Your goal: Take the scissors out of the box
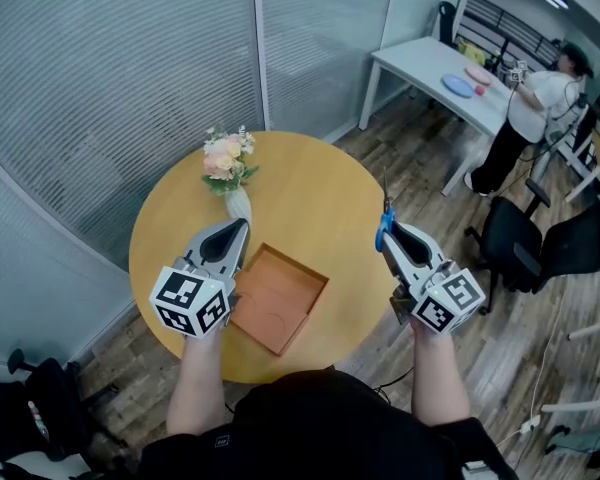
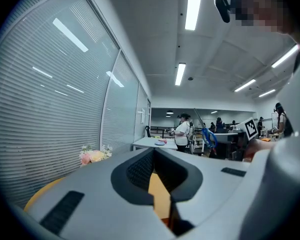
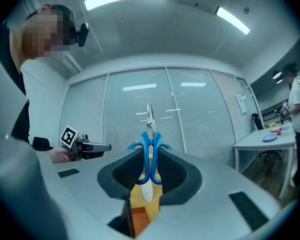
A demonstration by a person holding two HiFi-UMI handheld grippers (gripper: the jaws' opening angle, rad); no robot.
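My right gripper [image 1: 387,234] is shut on the blue-handled scissors [image 1: 383,223] and holds them in the air over the right part of the round wooden table [image 1: 320,183]. In the right gripper view the scissors [image 3: 150,156] stand upright between the pads, handles clamped, blades pointing up. The open orange-brown box [image 1: 280,298] lies on the table's near side; nothing shows inside it. My left gripper [image 1: 240,230] hovers at the box's left edge, jaws together and holding nothing. The left gripper view shows the scissors [image 2: 208,134] far off to the right.
A white vase of pink flowers [image 1: 230,168] stands on the table behind the box. Blind-covered glass walls [image 1: 130,78] close off the left. At the far right a person [image 1: 535,108] stands by a white table [image 1: 430,63], with black office chairs [image 1: 540,243] nearby.
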